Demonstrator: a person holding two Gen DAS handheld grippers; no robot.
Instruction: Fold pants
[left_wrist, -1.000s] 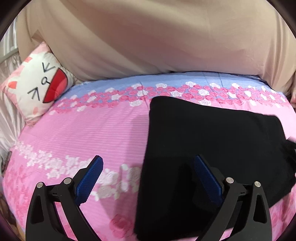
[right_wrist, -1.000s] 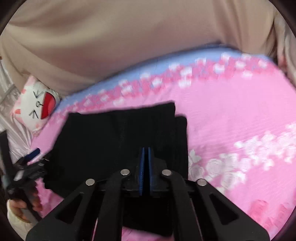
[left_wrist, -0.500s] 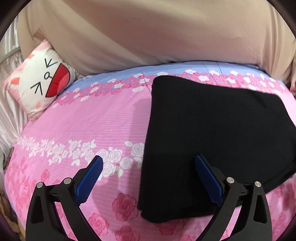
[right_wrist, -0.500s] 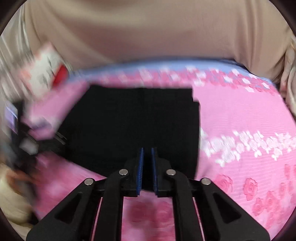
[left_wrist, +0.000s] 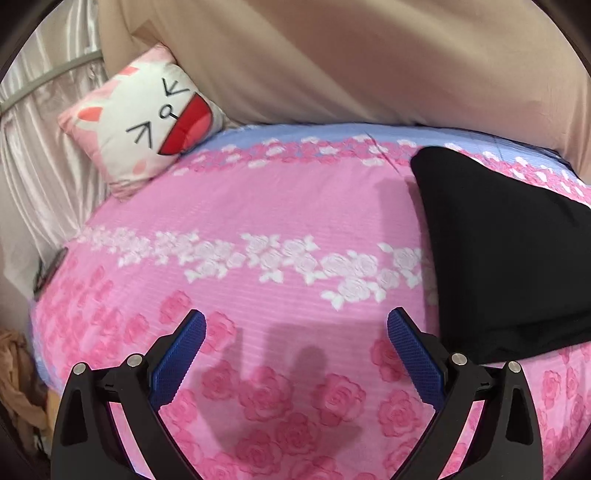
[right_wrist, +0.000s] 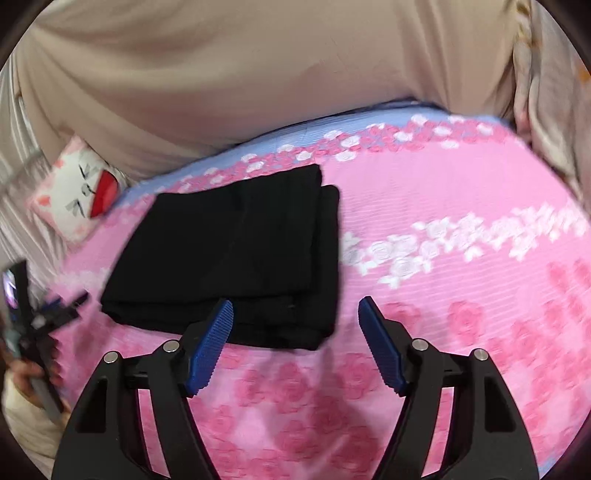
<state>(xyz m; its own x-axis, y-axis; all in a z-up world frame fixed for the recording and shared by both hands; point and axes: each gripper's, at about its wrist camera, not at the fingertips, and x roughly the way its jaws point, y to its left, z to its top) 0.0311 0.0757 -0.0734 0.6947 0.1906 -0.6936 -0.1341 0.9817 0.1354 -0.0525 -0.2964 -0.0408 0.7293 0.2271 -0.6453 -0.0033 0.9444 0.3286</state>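
The black pants (right_wrist: 243, 254) lie folded in a flat rectangle of several layers on the pink floral bedspread (right_wrist: 461, 206). In the left wrist view they (left_wrist: 506, 258) fill the right side. My left gripper (left_wrist: 295, 323) is open and empty, over bare bedspread (left_wrist: 258, 221) to the left of the pants. My right gripper (right_wrist: 295, 308) is open and empty, just in front of the near right corner of the pants. The left gripper also shows small and blurred at the left edge of the right wrist view (right_wrist: 48, 314).
A white and pink cat-face cushion (left_wrist: 147, 114) leans at the far left of the bed, also in the right wrist view (right_wrist: 79, 190). A beige upholstered headboard (left_wrist: 351, 62) runs along the far side. Pale satin curtains (left_wrist: 40, 158) hang at the left.
My right gripper has opened, let go of the pants and pulled back to the near side. My left gripper has moved left, off the pants, still open.
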